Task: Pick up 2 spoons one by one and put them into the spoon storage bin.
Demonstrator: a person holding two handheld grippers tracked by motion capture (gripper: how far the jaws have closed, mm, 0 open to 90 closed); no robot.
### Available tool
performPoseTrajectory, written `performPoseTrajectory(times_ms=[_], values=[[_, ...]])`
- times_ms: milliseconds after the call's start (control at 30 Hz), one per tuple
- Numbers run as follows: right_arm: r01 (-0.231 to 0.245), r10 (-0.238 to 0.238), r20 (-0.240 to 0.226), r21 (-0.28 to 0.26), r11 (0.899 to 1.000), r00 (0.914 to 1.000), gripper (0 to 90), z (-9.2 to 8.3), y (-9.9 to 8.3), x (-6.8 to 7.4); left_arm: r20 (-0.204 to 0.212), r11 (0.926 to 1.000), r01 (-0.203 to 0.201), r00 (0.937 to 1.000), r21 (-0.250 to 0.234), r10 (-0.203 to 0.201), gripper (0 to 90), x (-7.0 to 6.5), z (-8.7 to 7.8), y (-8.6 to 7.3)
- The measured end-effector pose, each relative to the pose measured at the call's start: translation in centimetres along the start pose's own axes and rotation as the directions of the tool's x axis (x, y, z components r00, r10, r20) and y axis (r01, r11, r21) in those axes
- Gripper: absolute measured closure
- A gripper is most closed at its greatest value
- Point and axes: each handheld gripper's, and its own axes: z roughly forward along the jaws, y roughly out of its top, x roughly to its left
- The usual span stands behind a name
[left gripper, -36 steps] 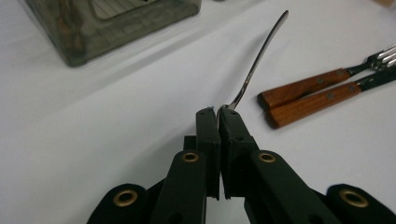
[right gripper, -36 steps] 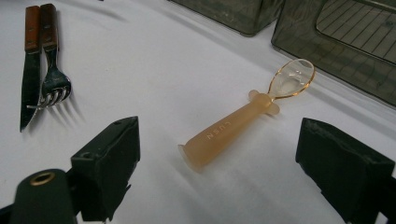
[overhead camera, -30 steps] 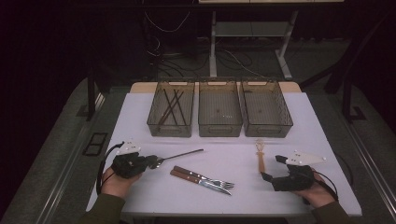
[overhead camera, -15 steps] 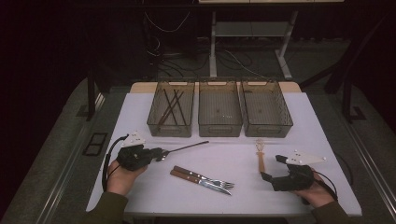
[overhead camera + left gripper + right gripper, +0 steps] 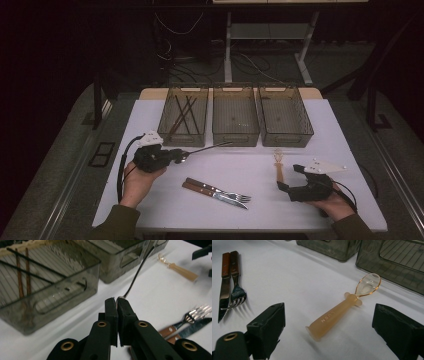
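My left gripper [image 5: 182, 154] [image 5: 116, 300] is shut on one end of a thin metal utensil [image 5: 210, 147] [image 5: 136, 275]. It holds the utensil above the table, the long stem pointing toward the middle tray [image 5: 235, 135]. My right gripper [image 5: 289, 176] [image 5: 328, 308] rests low at the front right, jaws wide open. An amber plastic spoon [image 5: 278, 167] [image 5: 337, 315] lies flat on the table just ahead of those jaws, untouched, its clear bowl pointing at the trays.
Three smoky plastic trays stand in a row at the back; the left tray [image 5: 173, 131] [image 5: 75, 272] holds several thin sticks, and the right tray [image 5: 306, 131] stands beyond the spoon. A wooden-handled fork [image 5: 227, 192] [image 5: 237, 293] and knife [image 5: 224, 287] lie side by side at the front centre.
My left gripper has lifted and moved right and toward the trays, carrying the metal utensil. The right gripper has stayed where it was.
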Motion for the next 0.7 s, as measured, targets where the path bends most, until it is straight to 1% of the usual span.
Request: performPoseTrajectory(times_ms=[133,300,333,500,567,633,667,700], values=[[0.001,-0.001,0.001,0.005,1.000,1.0000,11.4,0.0,0.0,0.1,-0.012,0.9998,-0.010,0.9999,-0.017,0.010,86.7,0.0,0.7,1.1],[0.008,-0.008,-0.010,0.006,1.000,0.9999,11.4,0.0,0.0,0.2,-0.029,0.9995,-0.013,0.9995,-0.029,0.012,86.7,-0.1,1.7,2.4],[0.008,-0.008,-0.010,0.007,1.000,0.9999,11.4,0.0,0.0,0.2,-0.035,0.9993,-0.008,0.9994,-0.037,0.006,86.7,-0.2,2.0,2.6],[0.007,-0.007,-0.012,0.011,1.000,0.9999,11.4,0.0,0.0,0.2,-0.060,0.9990,-0.032,0.9977,-0.030,0.031,86.7,-0.5,3.4,3.9],[0.007,-0.007,-0.012,0.008,1.000,0.9999,11.5,-0.1,0.0,0.2,-0.065,0.9989,-0.031,0.9974,-0.036,0.029,86.7,-0.7,4.1,4.4],[-0.001,0.001,-0.017,0.009,1.000,0.9999,11.5,-0.2,-0.1,0.3,-0.079,0.9986,-0.044,0.9960,-0.030,0.041,86.7,-0.8,4.8,4.9],[0.002,-0.002,-0.014,0.007,1.000,0.9999,11.4,-0.2,-0.1,0.2,-0.087,0.9982,-0.055,0.9948,-0.024,0.052,86.7,-0.8,5.1,5.1],[0.010,-0.010,-0.012,0.002,1.000,0.9999,11.5,-0.2,0.0,0.2,-0.097,0.9982,-0.056,0.9938,-0.019,0.054,86.7,-0.9,5.4,5.4]])
